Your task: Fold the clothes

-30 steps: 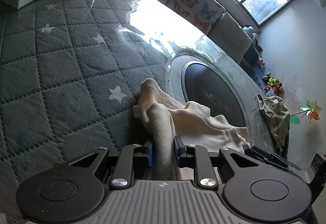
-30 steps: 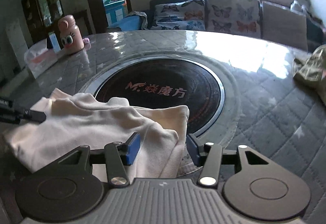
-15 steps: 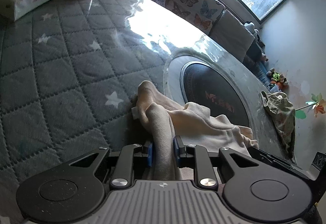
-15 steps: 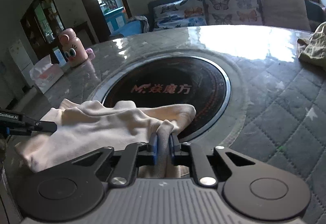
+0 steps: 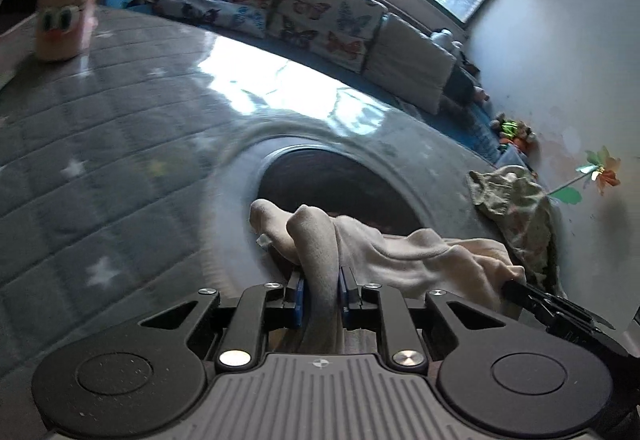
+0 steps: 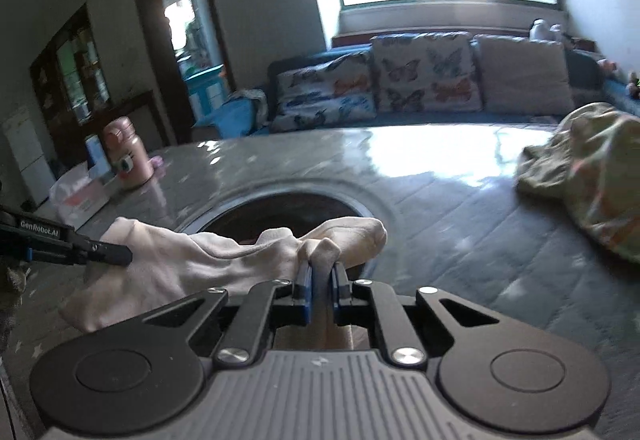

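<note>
You are holding the cream garment [image 5: 404,252] with both grippers. The left gripper [image 5: 320,290] is clamped on a bunched fold of it, the blue pads [image 5: 298,298] pressing the cloth from both sides. The right gripper [image 6: 320,290] is pinching another fold the same way, w/ the pads [image 6: 305,294] nearly together around the fabric.

In the right wrist view the garment is hanging between the two tools over the table [image 6: 460,224], and the other gripper is showing at 9 o'clock. I think you are in the lift-and-carry part of a fold: both edges are taken, not yet laid over. The next move is probably asking you to keep both ends level and the cloth taut, then bring it fwd and lay it flat.

The cloth is looking soft, thick, a bit fleecy, w/ deep rounded wrinkles. The table is round, covered by a grey quilted sheet w/ stars under a glossy film, and a dark round plate [image 5: 340,183] is sitting in the middle at 12. Farther, at 2 o'clock, a second crumpled greenish garment [image 6: 588,167] is waiting. At 10 o'clock a pink bottle [image 6: 126,151] is standing by a tissue pack [image 6: 80,195].
</note>
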The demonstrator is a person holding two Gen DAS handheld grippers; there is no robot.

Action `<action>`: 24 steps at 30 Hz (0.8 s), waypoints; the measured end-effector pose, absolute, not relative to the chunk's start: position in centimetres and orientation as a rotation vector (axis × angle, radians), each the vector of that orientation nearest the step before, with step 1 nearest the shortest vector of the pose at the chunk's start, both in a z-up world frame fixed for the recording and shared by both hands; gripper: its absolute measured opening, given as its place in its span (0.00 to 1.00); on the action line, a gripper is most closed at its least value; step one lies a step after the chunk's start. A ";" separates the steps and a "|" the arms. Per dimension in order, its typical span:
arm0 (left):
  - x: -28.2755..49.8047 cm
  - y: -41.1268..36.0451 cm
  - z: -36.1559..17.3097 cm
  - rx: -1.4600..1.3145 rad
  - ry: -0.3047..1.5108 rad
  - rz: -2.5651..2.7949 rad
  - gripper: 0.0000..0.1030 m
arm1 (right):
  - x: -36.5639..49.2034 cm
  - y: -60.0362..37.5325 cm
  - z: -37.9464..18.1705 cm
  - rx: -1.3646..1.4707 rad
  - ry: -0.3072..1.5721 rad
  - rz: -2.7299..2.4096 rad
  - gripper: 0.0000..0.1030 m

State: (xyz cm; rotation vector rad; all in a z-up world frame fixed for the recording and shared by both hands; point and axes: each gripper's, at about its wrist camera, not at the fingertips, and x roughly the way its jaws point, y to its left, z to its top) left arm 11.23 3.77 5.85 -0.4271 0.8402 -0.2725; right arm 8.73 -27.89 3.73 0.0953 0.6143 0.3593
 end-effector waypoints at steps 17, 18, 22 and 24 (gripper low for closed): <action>13.4 0.0 6.4 -0.393 0.847 -0.320 0.17 | 9.7 -31.0 4.2 0.079 0.577 0.269 0.08; 13.4 0.1 6.4 -0.392 0.848 -0.317 0.17 | 9.7 -30.9 4.3 0.078 0.577 0.272 0.08; 13.1 0.7 6.7 -0.394 0.843 -0.306 0.17 | 9.9 -30.2 4.4 0.067 0.578 0.284 0.08; 12.9 1.1 6.8 -0.395 0.840 -0.298 0.17 | 10.0 -29.9 4.5 0.062 0.576 0.291 0.08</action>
